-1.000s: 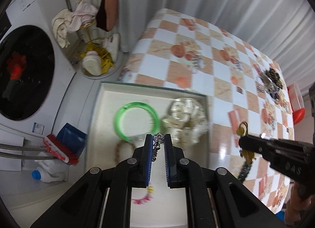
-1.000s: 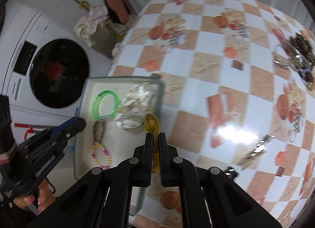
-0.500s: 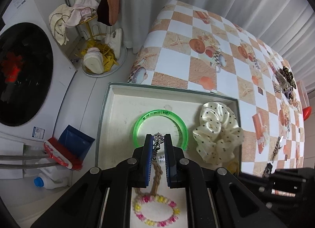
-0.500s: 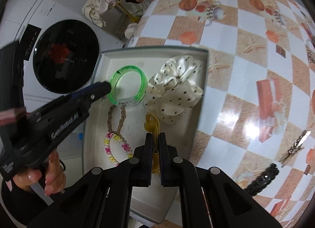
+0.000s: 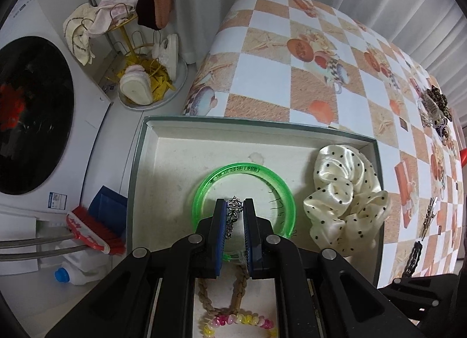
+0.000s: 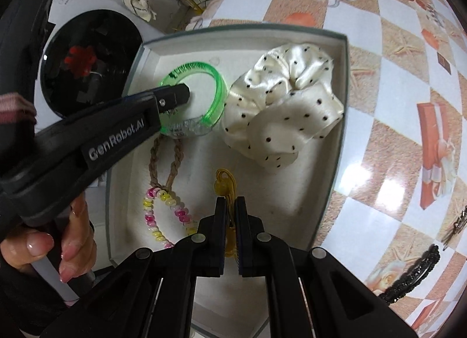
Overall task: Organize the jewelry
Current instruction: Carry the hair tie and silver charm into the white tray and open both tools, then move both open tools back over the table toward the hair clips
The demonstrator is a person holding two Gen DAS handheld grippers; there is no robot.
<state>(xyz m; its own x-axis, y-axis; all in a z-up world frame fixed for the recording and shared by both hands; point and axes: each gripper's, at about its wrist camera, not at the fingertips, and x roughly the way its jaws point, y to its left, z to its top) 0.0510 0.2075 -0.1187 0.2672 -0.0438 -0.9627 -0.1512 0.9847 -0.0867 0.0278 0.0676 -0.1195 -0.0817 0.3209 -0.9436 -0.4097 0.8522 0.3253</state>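
Observation:
My left gripper is shut on a small silver filigree piece, hanging just over the middle of a green bangle in the white tray. My right gripper is shut on a yellow cord ornament, low over the tray floor. In the right wrist view the left gripper reaches into the green bangle. A cream polka-dot scrunchie, a braided brown bracelet and a pink-yellow bead bracelet lie in the tray.
The tray sits at the edge of a checkered table. More jewelry is heaped at the table's far right; a black hair clip and a metal clip lie right of the tray. A washing machine and shoe rack stand to the left.
Both grippers have come down over the tray with their pieces still held. The right one moved from above the table edge to over the tray floor.

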